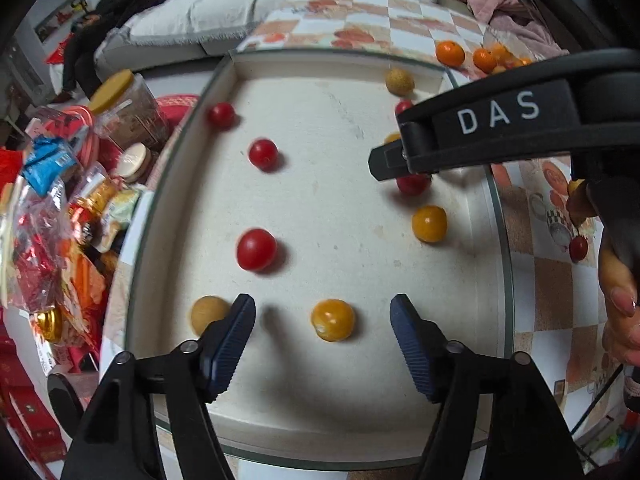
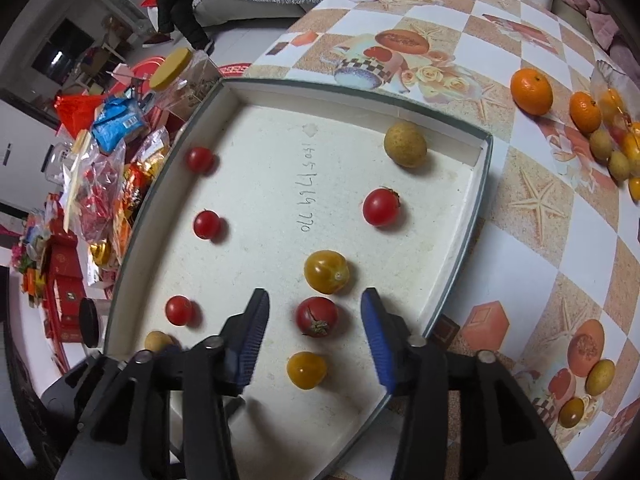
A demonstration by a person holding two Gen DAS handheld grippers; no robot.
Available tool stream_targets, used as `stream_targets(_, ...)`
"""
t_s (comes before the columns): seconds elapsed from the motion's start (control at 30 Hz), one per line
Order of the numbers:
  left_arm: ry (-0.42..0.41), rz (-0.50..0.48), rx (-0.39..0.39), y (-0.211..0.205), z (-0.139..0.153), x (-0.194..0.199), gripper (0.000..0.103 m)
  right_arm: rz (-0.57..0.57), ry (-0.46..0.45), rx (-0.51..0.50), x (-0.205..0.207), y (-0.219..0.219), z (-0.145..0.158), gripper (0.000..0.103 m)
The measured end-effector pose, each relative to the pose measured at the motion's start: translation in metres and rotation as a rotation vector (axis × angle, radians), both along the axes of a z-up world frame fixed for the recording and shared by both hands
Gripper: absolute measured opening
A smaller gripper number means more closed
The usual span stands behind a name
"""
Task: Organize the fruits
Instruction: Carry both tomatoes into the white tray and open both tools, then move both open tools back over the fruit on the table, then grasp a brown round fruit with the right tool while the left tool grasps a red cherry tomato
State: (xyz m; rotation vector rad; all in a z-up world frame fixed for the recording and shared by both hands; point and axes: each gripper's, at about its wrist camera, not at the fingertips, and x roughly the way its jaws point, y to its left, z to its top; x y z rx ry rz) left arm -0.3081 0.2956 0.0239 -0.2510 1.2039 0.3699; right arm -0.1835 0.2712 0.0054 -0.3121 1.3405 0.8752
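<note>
Tomatoes (image 2: 317, 316) dot the white tray (image 2: 460, 240), both tongs spread empty above, snack packets (image 1: 44, 200) crowding alongside.

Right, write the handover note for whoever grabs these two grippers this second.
Left gripper: jaws open, nothing held; a yellow tomato lies loose on the tray floor between them.
Right gripper: jaws open, nothing held; a red tomato lies loose between them.
In the white tray: red tomatoes along the left side, a mix of red and yellow tomatoes and tan round fruits on the right.
Left to do: on the tablecloth, two oranges beside a pile of small fruits, plus a few strays near the right edge of the right wrist view.
</note>
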Motion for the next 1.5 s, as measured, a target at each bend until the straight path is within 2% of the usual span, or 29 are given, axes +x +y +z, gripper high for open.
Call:
stream_targets(0.2,0.035,-0.019,-0.006,-0.004,-0.003,0.004,0.071,-0.043,-0.006,0.067,0.003,-0.012,0.021,0.081)
stream_targets(0.43,0.034,-0.071,0.012,-0.023,0.007,0.015,0.071,-0.152,-0.017,0.079,0.02,-0.056,0.035,0.082)
stream_targets(0.6,0.013,-0.125,0.022,-0.041,0.016,0.029,0.071,-0.247,-0.036,0.048,0.034,-0.107,0.036,0.082)
stream_targets(0.87,-0.03,-0.217,0.021,-0.086,0.031,0.056,0.071,-0.418,-0.072,-0.07,0.062,-0.187,0.021,0.082)
stream_targets(1.03,-0.031,-0.262,0.003,-0.115,0.031,0.068,0.071,-0.434,-0.072,-0.096,0.074,-0.203,0.008,0.082)
stream_targets(1.13,-0.033,-0.285,-0.011,-0.127,0.027,0.072,0.071,-0.401,-0.089,-0.108,0.076,-0.199,0.004,0.072)
stream_targets(1.2,-0.035,-0.304,-0.019,-0.137,0.025,0.074,0.071,-0.373,-0.089,-0.117,0.077,-0.195,0.0,0.061)
stream_targets(1.33,-0.036,-0.333,-0.036,-0.154,0.019,0.081,0.071,-0.323,-0.121,-0.139,0.076,-0.191,0.0,0.051)
stream_targets(1.4,-0.039,-0.339,-0.044,-0.16,0.016,0.086,0.071,-0.302,-0.136,-0.149,0.077,-0.191,0.0,0.041)
stream_targets(1.5,-0.042,-0.348,-0.057,-0.167,0.012,0.093,0.071,-0.276,-0.143,-0.153,0.078,-0.191,-0.001,0.033)
